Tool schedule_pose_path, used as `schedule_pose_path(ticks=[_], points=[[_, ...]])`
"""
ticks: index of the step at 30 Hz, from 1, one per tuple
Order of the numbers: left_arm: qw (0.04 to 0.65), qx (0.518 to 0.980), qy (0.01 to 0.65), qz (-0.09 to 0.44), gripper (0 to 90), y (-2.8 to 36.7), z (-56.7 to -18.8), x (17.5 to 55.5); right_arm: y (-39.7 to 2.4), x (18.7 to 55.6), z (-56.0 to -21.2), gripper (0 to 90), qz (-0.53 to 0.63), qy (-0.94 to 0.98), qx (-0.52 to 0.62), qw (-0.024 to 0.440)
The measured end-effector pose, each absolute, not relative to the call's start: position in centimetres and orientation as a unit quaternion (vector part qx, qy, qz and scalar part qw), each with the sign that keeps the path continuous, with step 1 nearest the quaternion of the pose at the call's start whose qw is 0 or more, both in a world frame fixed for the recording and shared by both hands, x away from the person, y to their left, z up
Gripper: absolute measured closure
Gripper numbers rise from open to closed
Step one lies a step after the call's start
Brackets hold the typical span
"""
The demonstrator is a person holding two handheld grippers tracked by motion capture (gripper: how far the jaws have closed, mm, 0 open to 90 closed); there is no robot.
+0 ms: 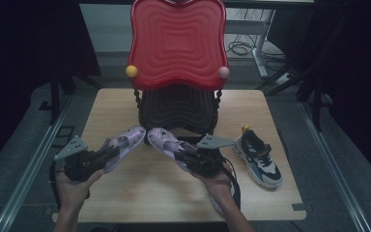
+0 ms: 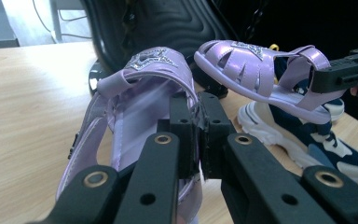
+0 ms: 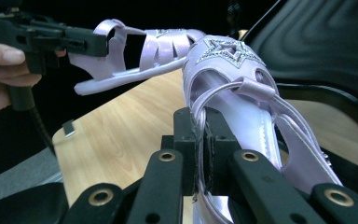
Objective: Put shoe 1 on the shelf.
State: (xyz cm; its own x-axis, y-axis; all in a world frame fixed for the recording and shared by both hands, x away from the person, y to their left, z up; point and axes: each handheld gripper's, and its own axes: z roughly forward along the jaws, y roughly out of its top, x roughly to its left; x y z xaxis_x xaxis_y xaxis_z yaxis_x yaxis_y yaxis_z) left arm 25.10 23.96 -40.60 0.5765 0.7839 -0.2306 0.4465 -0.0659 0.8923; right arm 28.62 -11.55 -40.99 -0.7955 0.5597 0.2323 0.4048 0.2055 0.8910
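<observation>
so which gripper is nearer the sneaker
Right. The right gripper holds a sandal just beside the sneaker; the left gripper is across the table from it.

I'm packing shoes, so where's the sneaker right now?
In the high view the sneaker lies on the table at the right, beside the right tool holding a purple sandal.

Both lilac sandals (image 2: 140, 107) (image 2: 261, 70) are showing a glossy, patent-like plastic with glittery star trims; the grippers' jaws are appearing as matt black plastic with brass-coloured rivets; the table (image 1: 125, 188) is presenting smooth pale wood grain; the sneaker (image 1: 260, 158) is seeming to be matt cloth or leatherette; the red lid (image 1: 176, 43) is gleaming, ridged plastic
</observation>
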Motion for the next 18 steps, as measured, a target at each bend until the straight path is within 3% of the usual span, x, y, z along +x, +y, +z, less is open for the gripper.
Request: schedule_pose_path(ticks=[18], points=[[0.54, 0.713, 0.422, 0.149, 86.3, 21.0, -40.4, 27.3, -14.1, 29.4, -39.3, 85.8, 0.554, 0.755, 0.334, 0.105]])
